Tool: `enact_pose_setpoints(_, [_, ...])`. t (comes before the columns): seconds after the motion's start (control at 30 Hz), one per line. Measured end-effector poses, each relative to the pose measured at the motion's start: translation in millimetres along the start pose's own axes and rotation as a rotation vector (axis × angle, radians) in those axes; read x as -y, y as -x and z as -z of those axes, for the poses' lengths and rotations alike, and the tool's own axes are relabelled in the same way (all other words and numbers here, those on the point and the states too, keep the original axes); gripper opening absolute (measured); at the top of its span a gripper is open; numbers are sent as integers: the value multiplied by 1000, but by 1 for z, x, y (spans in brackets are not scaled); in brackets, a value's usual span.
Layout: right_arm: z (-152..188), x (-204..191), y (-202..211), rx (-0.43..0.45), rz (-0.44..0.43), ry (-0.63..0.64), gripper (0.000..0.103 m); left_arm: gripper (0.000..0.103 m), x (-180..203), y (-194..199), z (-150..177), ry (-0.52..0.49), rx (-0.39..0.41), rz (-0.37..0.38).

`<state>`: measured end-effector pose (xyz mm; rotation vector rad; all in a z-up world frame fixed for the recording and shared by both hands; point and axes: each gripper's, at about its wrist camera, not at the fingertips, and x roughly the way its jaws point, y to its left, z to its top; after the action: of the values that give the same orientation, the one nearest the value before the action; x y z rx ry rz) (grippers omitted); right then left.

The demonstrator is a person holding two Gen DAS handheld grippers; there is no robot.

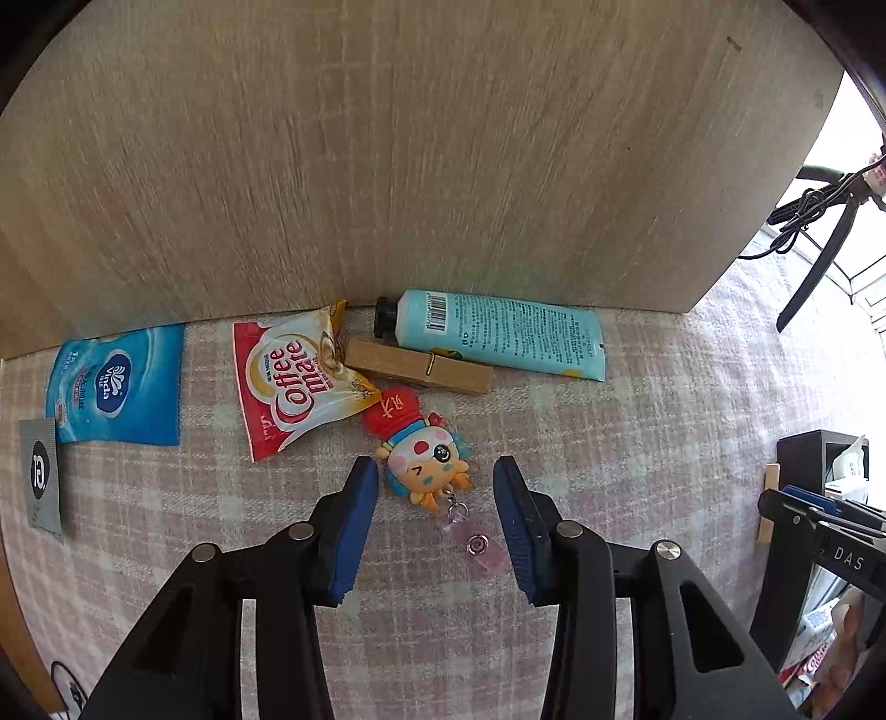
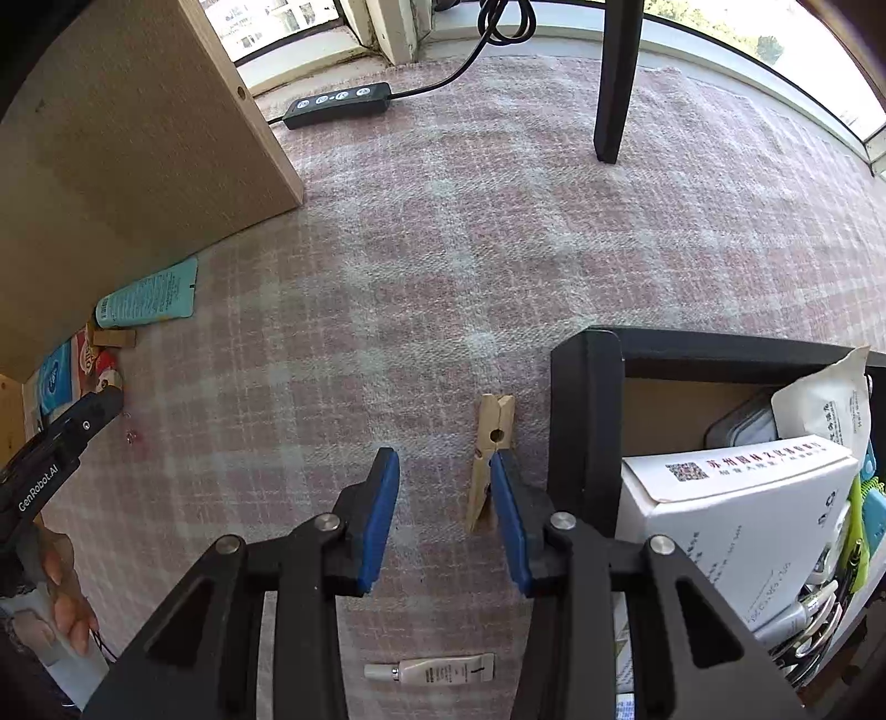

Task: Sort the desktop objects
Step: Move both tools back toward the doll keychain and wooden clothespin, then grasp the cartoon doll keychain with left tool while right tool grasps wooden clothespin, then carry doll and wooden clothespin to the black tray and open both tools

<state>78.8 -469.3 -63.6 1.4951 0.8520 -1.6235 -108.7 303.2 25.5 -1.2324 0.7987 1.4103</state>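
Nearby: sachet [image 1: 293, 376], clothespin [image 1: 419, 374], tube [image 1: 498, 332] crowd keychain [image 1: 423, 454].

The desk [image 1: 637, 443] wears soft, fuzzy checked cloth. The clothespin [image 1: 418, 374] is plain matt wood. The Coffee-mate packet [image 1: 293, 376] is shiny, crinkly plastic.

A pink-and-white checked cloth [image 2: 443, 266] covers the desk across both views. A pale wooden panel [image 1: 415, 155] stands upright on it, filling the upper part of the left wrist view and the upper left of the right wrist view. Near the top of the right wrist view a black button controller [image 2: 338, 104] lies on the cloth, its cable [image 2: 487, 39] running up toward the window sill [image 2: 554, 27]. To the right of it a black post [image 2: 614, 77] stands on the cloth.
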Motion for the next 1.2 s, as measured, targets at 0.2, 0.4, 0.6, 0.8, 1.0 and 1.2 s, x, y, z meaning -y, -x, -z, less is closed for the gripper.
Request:
enact_pose_setpoints(0.2, [-4, -1, 0, -2, 20, 5, 34, 31, 5, -7, -1, -38, 12, -47])
enact_pose_setpoints(0.4, [1, 0, 3, -18, 78, 11, 34, 30, 4, -5, -1, -49, 11, -35])
enact_pose_setpoints(0.6, [3, -6, -10, -40, 131, 35, 33, 30, -7, -8, -7, -60, 15, -22])
enact_pose_setpoints(0.8, [3, -6, -9, -40, 69, 12, 15, 29, -15, -7, -5, -57, 20, 7])
enact_pose_setpoints(1.0, [17, -14, -6, -20, -3, 3, 12, 29, -26, -2, 1, -34, -5, 47])
enact_pose_setpoints(1.2, [30, -22, 13, 8, -44, 21, 13, 29, -35, 23, 12, -55, 23, 44])
